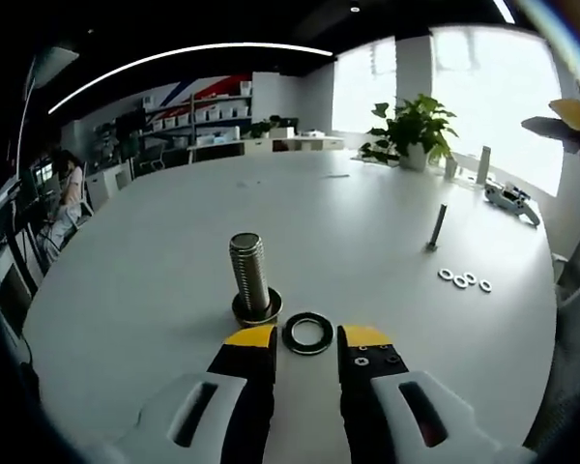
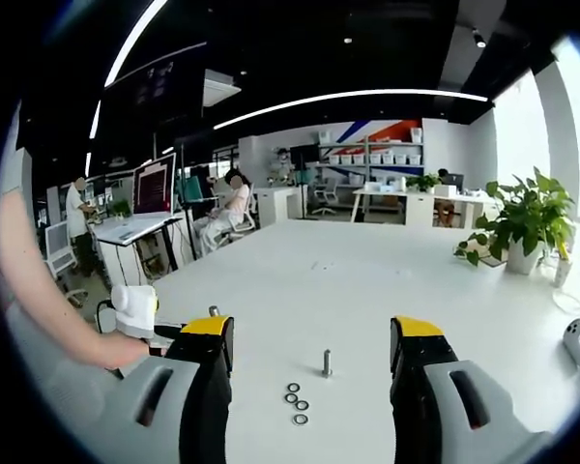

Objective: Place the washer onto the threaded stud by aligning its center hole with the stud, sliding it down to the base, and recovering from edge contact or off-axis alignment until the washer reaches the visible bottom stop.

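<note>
A large threaded stud (image 1: 250, 275) stands upright on the white table (image 1: 155, 261), with a washer around its base. A dark washer (image 1: 307, 333) lies flat on the table just right of the stud. My left gripper (image 1: 306, 337) is open, its yellow-tipped jaws on either side of that flat washer. My right gripper (image 2: 314, 336) is open and held high above the table, with nothing between its jaws. Far below it stand a thin stud (image 2: 327, 362) and several small washers (image 2: 296, 404). The same thin stud (image 1: 437, 227) and small washers (image 1: 465, 280) lie to the right in the left gripper view.
A potted plant (image 1: 415, 129) and a white tool (image 1: 511, 199) sit near the table's far right edge. A person's arm (image 2: 39, 300) and the left gripper's white body (image 2: 135, 307) are at the left of the right gripper view. Desks, shelves and seated people are beyond.
</note>
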The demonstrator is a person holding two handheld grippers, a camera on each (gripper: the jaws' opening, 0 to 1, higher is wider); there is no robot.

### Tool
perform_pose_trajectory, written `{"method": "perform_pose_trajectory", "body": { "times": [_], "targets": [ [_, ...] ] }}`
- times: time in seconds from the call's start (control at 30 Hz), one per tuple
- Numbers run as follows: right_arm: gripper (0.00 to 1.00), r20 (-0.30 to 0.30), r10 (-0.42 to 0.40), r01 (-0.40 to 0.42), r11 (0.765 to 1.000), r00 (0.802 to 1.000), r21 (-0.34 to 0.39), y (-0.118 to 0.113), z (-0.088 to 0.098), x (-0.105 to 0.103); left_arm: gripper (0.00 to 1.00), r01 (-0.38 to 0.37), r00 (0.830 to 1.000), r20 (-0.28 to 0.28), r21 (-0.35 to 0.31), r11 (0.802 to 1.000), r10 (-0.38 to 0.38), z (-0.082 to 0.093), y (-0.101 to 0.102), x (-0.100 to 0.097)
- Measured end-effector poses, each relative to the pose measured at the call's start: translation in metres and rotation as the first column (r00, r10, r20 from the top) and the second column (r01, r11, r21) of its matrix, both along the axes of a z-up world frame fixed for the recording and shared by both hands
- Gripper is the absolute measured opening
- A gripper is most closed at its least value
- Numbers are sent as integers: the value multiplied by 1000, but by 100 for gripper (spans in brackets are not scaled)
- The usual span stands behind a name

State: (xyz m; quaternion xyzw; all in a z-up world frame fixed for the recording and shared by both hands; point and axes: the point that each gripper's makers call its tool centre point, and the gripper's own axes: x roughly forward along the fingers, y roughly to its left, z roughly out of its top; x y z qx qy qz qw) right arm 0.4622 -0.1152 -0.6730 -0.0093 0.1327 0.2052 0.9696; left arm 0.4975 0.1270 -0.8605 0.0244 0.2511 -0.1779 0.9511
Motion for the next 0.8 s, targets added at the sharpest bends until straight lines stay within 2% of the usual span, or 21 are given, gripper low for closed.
{"method": "perform_pose_trajectory", "body": {
  "times": [0.2,0.43,0.63,0.8],
  "targets": [
    [68,-1,-7,7,1000,1000,2,-2,0,1,25,18,1000,-13,8,1000,-18,-7,-2,1],
    [68,-7,-8,9,1000,1000,3,-3,-2,1,25,52,999,1,23,998,-52,-7,-10,6],
    [68,-11,-7,7,1000,1000,-3,-2,-3,1,24,83,997,3,35,996,-83,3,-22,-6],
    [68,-12,-12,12,1000,1000,-2,-3,-3,1,24,78,997,18,38,996,-78,8,-25,-9]
  ]
}}
